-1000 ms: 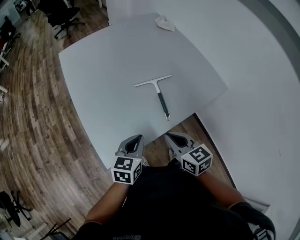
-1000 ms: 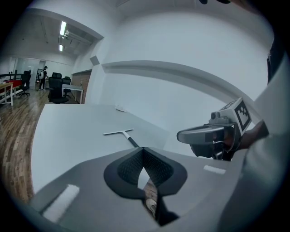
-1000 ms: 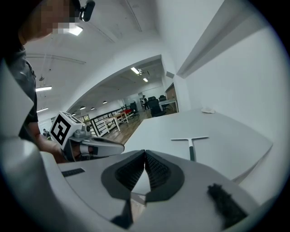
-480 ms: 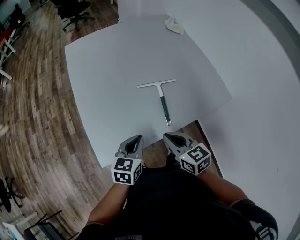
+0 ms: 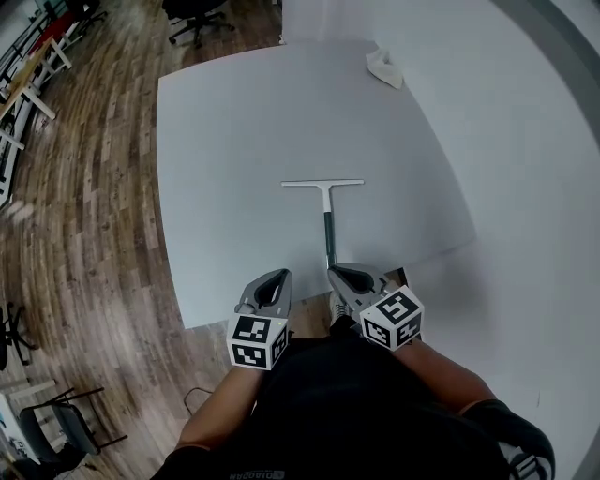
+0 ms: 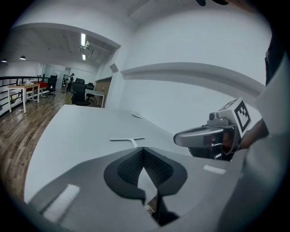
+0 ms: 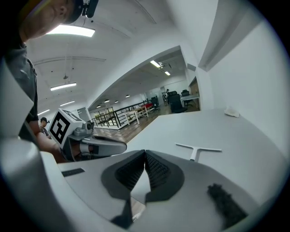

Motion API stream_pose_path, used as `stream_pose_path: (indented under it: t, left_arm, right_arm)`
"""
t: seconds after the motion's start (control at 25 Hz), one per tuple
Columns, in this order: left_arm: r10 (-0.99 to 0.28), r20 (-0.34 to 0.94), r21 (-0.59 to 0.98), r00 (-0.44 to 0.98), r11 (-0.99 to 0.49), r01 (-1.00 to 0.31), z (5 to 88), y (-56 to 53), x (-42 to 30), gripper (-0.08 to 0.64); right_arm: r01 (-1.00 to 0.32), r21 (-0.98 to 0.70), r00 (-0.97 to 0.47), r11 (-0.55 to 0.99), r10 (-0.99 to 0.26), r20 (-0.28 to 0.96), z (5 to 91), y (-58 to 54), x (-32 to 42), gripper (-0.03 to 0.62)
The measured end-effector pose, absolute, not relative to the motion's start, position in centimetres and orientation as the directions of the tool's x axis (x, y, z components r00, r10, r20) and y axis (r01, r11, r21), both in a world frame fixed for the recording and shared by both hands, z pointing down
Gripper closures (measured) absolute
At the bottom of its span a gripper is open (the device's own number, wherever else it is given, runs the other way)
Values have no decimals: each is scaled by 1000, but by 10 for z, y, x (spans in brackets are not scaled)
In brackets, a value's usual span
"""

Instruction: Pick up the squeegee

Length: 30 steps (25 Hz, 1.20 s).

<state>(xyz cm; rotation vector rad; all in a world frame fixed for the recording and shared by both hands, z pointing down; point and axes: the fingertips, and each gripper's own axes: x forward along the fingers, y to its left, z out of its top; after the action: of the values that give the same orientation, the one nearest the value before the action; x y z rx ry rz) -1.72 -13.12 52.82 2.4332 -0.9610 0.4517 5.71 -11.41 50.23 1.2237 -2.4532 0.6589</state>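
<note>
The squeegee (image 5: 327, 211) lies flat on the grey table (image 5: 225, 141), its white blade across the far end and its dark green handle running toward me. It shows small in the left gripper view (image 6: 128, 139) and in the right gripper view (image 7: 198, 149). My left gripper (image 5: 275, 278) hovers at the table's near edge, left of the handle, shut with nothing between its jaws. My right gripper (image 5: 341, 273) is also shut and empty, its tip right at the near end of the handle. Each gripper appears in the other's view: the right gripper (image 6: 181, 138), the left gripper (image 7: 118, 147).
A crumpled white cloth (image 5: 384, 67) lies at the table's far right corner by the white wall (image 5: 525, 187). Wooden floor (image 5: 84, 244) runs along the left, with office chairs (image 5: 192, 11) and desks at the far end.
The view has swung so the table and squeegee now lie squarer ahead. The squeegee's handle end has come close to my right gripper's tip. Both grippers stay shut and empty.
</note>
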Motion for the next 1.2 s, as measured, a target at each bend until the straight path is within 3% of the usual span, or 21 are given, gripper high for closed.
stream_pose_path:
  t: [0.84, 1.2]
  left_arm:
    - [-686, 536, 196, 492, -466, -863, 520, -145, 42, 554]
    - [-696, 590, 124, 409, -423, -898, 525, -125, 49, 552]
  right_arm:
    - [-660, -350, -748, 665, -536, 392, 503, -150, 131, 586]
    - [-619, -435, -784, 654, -488, 384, 527, -153, 140, 586]
